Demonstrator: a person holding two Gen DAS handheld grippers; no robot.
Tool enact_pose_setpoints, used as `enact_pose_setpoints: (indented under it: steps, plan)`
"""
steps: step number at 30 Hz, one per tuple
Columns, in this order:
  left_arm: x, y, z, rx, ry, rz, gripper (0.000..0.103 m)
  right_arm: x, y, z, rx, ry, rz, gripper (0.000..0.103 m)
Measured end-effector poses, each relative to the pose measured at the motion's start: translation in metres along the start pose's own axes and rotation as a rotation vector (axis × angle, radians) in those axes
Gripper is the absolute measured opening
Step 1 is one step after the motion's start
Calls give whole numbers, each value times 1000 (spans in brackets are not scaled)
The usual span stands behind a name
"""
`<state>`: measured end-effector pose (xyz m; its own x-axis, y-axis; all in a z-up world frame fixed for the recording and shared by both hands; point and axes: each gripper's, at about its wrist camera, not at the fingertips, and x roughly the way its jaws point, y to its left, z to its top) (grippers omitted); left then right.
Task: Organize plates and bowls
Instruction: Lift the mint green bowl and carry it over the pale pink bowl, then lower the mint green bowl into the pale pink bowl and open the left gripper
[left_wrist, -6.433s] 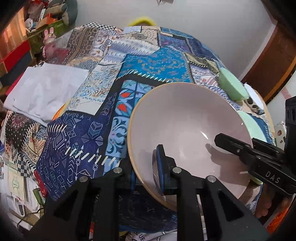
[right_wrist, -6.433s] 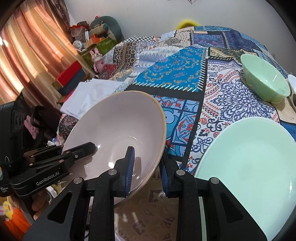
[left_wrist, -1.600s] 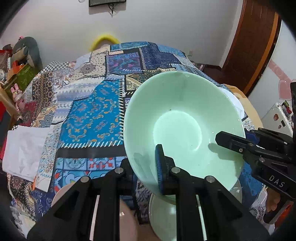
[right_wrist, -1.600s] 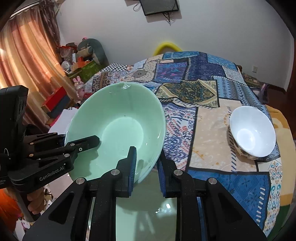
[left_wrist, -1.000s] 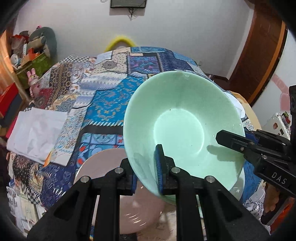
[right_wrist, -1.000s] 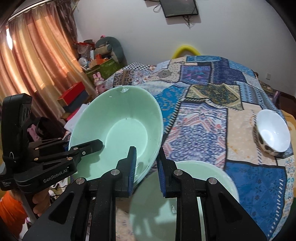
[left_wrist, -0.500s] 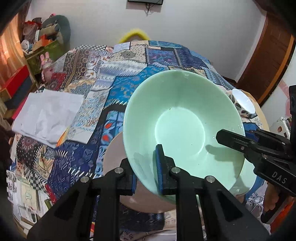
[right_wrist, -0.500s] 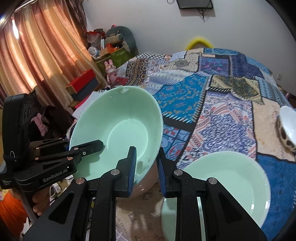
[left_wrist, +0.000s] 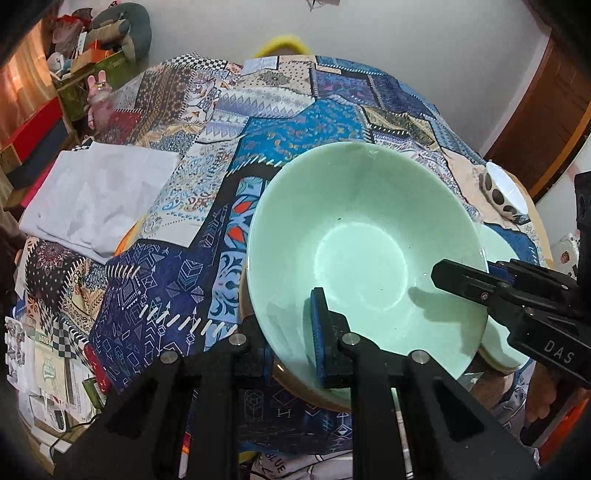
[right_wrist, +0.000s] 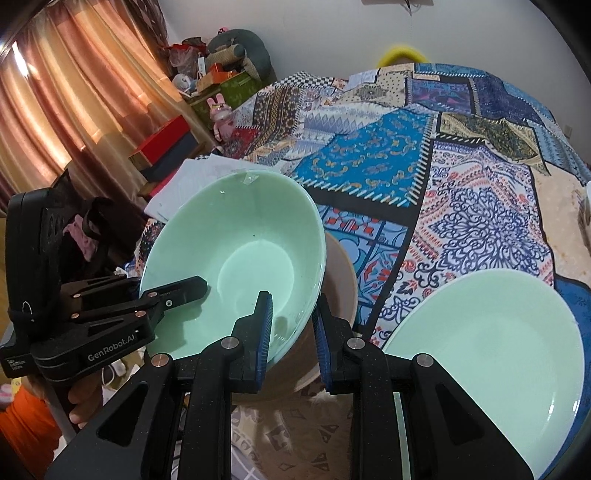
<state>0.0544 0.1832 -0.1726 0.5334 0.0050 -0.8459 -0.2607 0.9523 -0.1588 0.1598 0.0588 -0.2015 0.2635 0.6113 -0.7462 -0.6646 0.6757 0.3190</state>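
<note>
Grip status: the left gripper (left_wrist: 291, 339) is clamped on the near rim of the green bowl (left_wrist: 362, 251), one pad inside the wall and one outside. The right gripper (right_wrist: 291, 328) is clamped on the opposite rim of the same bowl in the same manner.

Bowl position: it hangs tilted between the two tools, directly above the pink bowl (right_wrist: 341, 273) on the patchwork cloth (right_wrist: 461, 206). Whether the two bowls touch cannot be told.

Handling: the bowl appears rigid, glazed, slippery and breakable, and probably fairly heavy. Two opposed rim grips are appropriate; lower it level to nest it without a knock.

Adjacent: the green plate (right_wrist: 491, 339) lies just beside the pink bowl. Further off, a small white bowl (left_wrist: 504, 194) stands well apart at the far edge.
</note>
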Motion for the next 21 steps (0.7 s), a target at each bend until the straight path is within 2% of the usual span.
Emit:
enact_pose_setpoints:
  steps: [9,21]
  plan:
    - [6,4,-5,10,14,8,16,10,0,-9,-4,48,-4,20]
    - [12,-4,-5,61,9,65,17,1,-1,-6,-9,24,-36,23]
